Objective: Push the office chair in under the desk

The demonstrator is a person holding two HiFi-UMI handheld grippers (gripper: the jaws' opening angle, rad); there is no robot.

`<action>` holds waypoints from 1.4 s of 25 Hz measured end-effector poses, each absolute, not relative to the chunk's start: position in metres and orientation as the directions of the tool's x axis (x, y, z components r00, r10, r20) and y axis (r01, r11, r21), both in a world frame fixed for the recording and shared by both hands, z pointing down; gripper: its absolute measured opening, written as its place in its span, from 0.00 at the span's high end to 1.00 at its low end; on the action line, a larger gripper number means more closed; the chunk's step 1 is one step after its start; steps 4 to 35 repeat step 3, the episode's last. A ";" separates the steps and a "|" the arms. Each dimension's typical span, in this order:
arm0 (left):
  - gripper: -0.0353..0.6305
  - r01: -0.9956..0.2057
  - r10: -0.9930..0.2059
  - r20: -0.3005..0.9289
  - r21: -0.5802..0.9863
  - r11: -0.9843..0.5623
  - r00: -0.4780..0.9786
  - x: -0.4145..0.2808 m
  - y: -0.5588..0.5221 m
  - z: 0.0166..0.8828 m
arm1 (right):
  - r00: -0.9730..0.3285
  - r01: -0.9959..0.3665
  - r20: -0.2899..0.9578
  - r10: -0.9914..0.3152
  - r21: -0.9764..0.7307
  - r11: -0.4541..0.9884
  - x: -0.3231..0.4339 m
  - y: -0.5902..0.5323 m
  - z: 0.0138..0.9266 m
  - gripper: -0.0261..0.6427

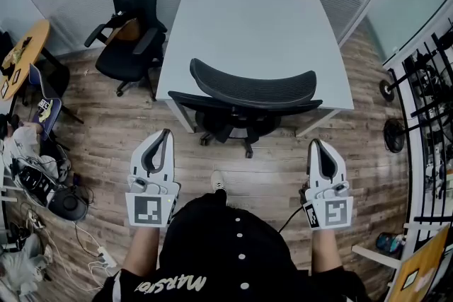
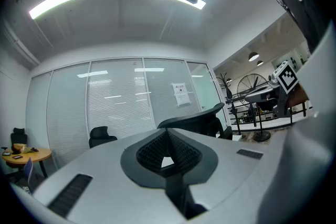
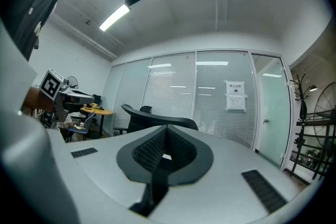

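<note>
- holding the left gripper (image 1: 165, 138) and the right gripper (image 1: 316, 146) level, both with jaws pressed together on nothing, short of the office chair (image 1: 251, 90) and not touching it.
- looking at the office chair from behind: backrest at the near edge of the white desk (image 1: 255, 25), seat seemingly already beneath the top, base on the wooden floor (image 1: 269, 170) just below that edge.
- judging the push as nearly or wholly done; hard to tell how deep the seat sits.
- risking a jam if pushed further: backrest meeting the desk edge and tipping back instead of rolling the base in.
- risking a swivel if pressed with one gripper only, or off-centre on the curved mesh back, and so leaving the chair skewed.
- risking a slip of the narrow closed tips over the rounded top rim, then a knock against the desk.
- minding the second chair (image 1: 131, 18) at the desk's left corner: near, yet apart from the office chair.
</note>
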State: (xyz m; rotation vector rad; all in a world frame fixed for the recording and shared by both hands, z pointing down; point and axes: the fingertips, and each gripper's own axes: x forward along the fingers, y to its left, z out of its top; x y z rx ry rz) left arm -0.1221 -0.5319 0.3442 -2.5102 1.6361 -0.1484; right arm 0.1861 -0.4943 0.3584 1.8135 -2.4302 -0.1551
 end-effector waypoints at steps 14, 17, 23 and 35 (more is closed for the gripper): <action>0.91 -0.903 -0.916 0.003 -0.167 -0.397 0.402 -0.122 -0.533 0.346 | -0.283 -0.947 0.024 -0.959 0.155 0.283 0.186 -0.496 0.359 0.92; 0.91 -0.903 -0.916 0.003 -0.167 -0.397 0.402 -0.122 -0.533 0.346 | -0.283 -0.947 0.024 -0.959 0.155 0.283 0.186 -0.496 0.359 0.92; 0.91 -0.903 -0.916 0.003 -0.167 -0.397 0.402 -0.122 -0.533 0.346 | -0.283 -0.947 0.024 -0.959 0.155 0.283 0.186 -0.496 0.359 0.92; 0.91 -0.903 -0.916 0.003 -0.167 -0.397 0.402 -0.122 -0.533 0.346 | -0.283 -0.947 0.024 -0.959 0.155 0.283 0.186 -0.496 0.359 0.92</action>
